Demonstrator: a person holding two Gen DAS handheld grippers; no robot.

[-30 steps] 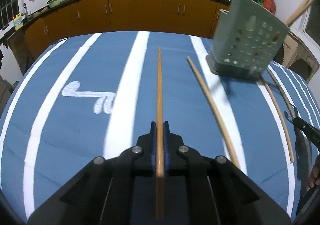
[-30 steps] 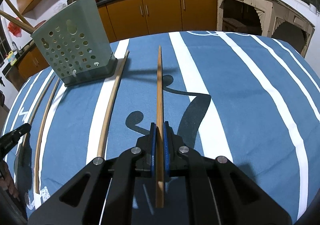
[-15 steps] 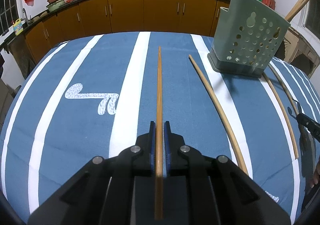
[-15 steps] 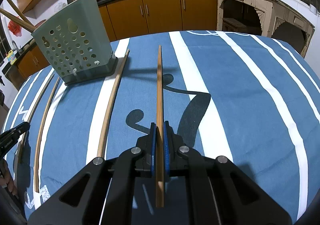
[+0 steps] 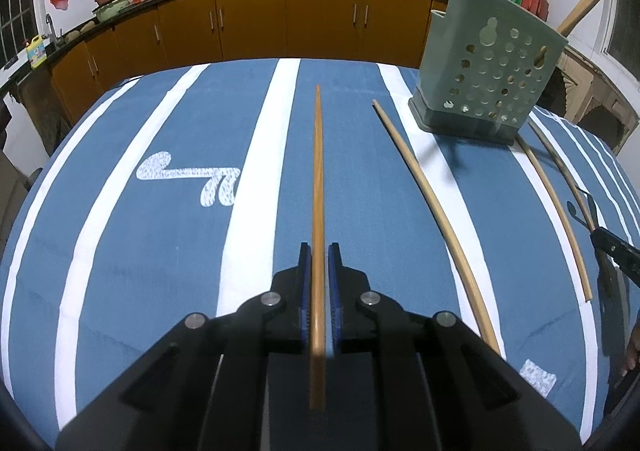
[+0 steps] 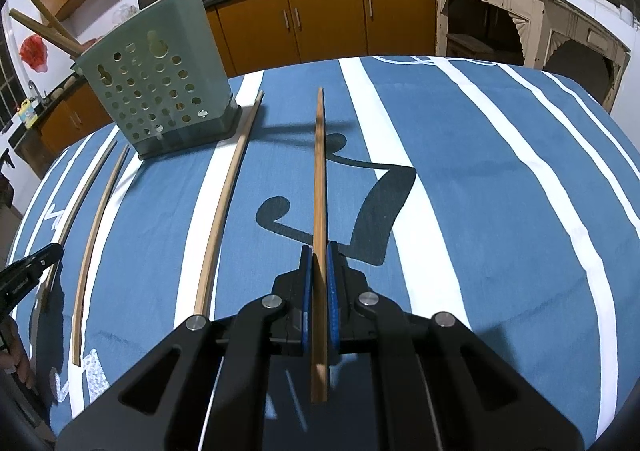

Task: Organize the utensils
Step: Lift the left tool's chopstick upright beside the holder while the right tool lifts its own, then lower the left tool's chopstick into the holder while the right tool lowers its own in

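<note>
- Between the earlier frames and now, your left gripper (image 5: 318, 251) has eased its pads apart: a slim gap shows on either side of the chopstick (image 5: 318, 187) running between them, where half a second ago the pads sat closer against it. Whether the stick is still held or only resting in the slot, I cannot tell.
- Your right gripper (image 6: 318, 253) has not changed: it stays clamped on its own chopstick (image 6: 319, 187), which points forward over the blue striped tablecloth (image 6: 500, 211).
- Just beside that right-hand stick, three loose chopsticks lie flat on the cloth: a pale one (image 6: 226, 203) nearest, then two more (image 6: 94, 243) further to your left.
- Beyond them the green perforated utensil holder (image 6: 160, 91) stands upright, steady now after looking blurred and tilted a second ago; several sticks already poke out of its top.
- My judgement: sorting is partway through. Both gripped sticks have yet to go into the holder, and if the left one is slipping you may need to regrip before lifting.
</note>
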